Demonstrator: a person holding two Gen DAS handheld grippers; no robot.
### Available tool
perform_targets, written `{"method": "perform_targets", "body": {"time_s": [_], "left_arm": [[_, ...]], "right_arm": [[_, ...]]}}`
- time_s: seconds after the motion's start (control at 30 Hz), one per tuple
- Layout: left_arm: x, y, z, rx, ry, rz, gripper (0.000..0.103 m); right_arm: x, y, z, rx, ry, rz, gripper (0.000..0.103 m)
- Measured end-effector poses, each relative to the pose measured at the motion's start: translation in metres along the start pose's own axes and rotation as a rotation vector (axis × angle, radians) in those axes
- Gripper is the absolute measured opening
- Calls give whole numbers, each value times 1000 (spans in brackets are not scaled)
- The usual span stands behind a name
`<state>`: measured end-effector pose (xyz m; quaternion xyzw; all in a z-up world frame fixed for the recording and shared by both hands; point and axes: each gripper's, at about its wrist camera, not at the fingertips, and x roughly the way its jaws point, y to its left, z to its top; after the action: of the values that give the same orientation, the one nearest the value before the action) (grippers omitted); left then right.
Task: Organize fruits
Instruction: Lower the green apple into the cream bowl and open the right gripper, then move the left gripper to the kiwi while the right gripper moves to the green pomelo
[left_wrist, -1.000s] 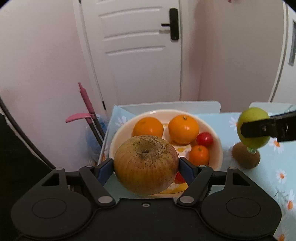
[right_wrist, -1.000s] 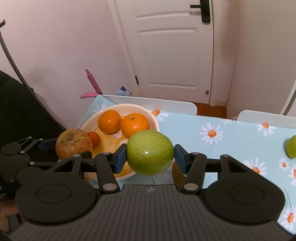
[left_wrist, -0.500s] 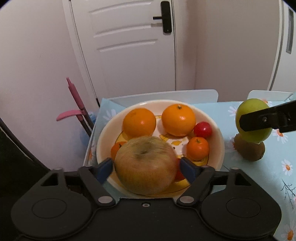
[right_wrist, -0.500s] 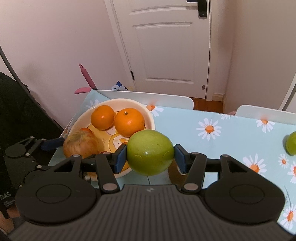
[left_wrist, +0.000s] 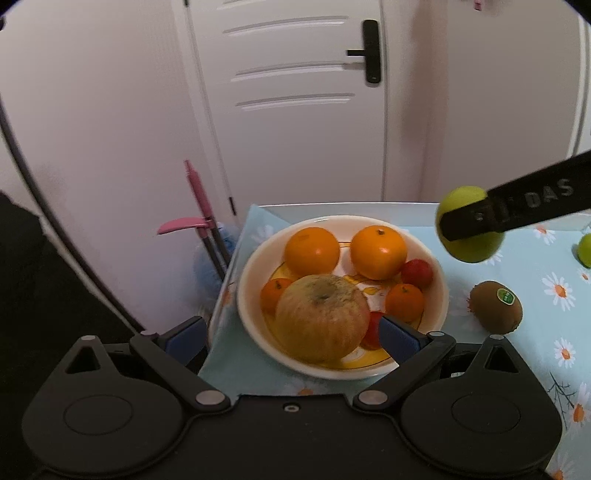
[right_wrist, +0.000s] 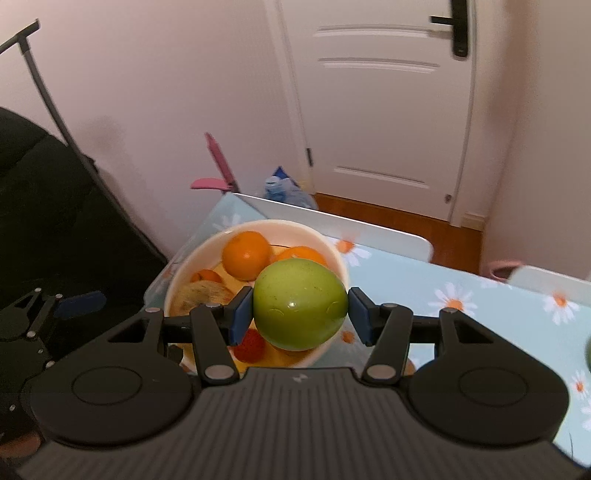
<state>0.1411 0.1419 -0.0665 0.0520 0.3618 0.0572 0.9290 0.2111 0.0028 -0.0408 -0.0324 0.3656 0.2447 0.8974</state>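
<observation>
A cream bowl (left_wrist: 247, 280) holds two oranges (left_wrist: 312, 251), small tangerines (left_wrist: 404, 302), red fruits (left_wrist: 417, 272) and a large brownish apple (left_wrist: 321, 317). My left gripper (left_wrist: 291, 338) is open, its pads apart on either side of the apple, which rests in the bowl. My right gripper (right_wrist: 299, 314) is shut on a green apple (right_wrist: 300, 303) and holds it above the bowl's (right_wrist: 332, 254) near rim. The green apple also shows in the left wrist view (left_wrist: 469, 230), up in the air to the right of the bowl. A kiwi (left_wrist: 496, 312) lies on the tablecloth.
The table (left_wrist: 546, 332) has a light blue daisy cloth. Another green fruit (left_wrist: 585, 249) lies at the far right. White chair backs (right_wrist: 332, 221) stand at the far edge. A pink-handled mop (left_wrist: 199, 206) leans by the wall, beside a white door (left_wrist: 303, 92).
My left gripper lowered the brownish apple into the bowl and opened, letting it go. My right gripper carried the green apple left, over the bowl.
</observation>
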Motion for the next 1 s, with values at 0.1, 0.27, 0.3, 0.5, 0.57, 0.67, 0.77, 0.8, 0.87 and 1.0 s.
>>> {"method": "perform_targets", "body": {"time_s": [0.1, 0.27, 0.3, 0.5, 0.57, 0.67, 0.77, 0.8, 0.87, 1.0], "left_arm": [[-7, 3, -2, -16, -1, 22, 101], [-14, 7, -3, -42, -14, 64, 101], [-14, 7, -3, -46, -14, 67, 101], [-11, 6, -8, -56, -6, 68, 101], [-10, 5, -10, -51, -3, 67, 101], [-9, 3, -12, -47, 4, 62, 101], [-10, 2, -12, -44, 6, 58, 101], [-10, 2, -12, -41, 4, 57, 101], [-12, 1, -11, -38, 0, 55, 101], [-16, 0, -8, -29, -12, 49, 101]], "right_arm": [[13, 8, 4, -21, 7, 33, 70], [38, 15, 3, -37, 27, 53, 70], [43, 15, 1, -37, 33, 57, 70], [59, 16, -5, -51, 44, 85, 70], [59, 17, -5, -52, 27, 115, 75], [51, 18, -4, -40, -24, 101, 103], [48, 17, -3, -30, -26, 100, 103], [47, 17, -3, -29, -22, 93, 103], [45, 16, -2, -34, -17, 88, 103], [35, 17, -3, -39, -24, 73, 103]]}}
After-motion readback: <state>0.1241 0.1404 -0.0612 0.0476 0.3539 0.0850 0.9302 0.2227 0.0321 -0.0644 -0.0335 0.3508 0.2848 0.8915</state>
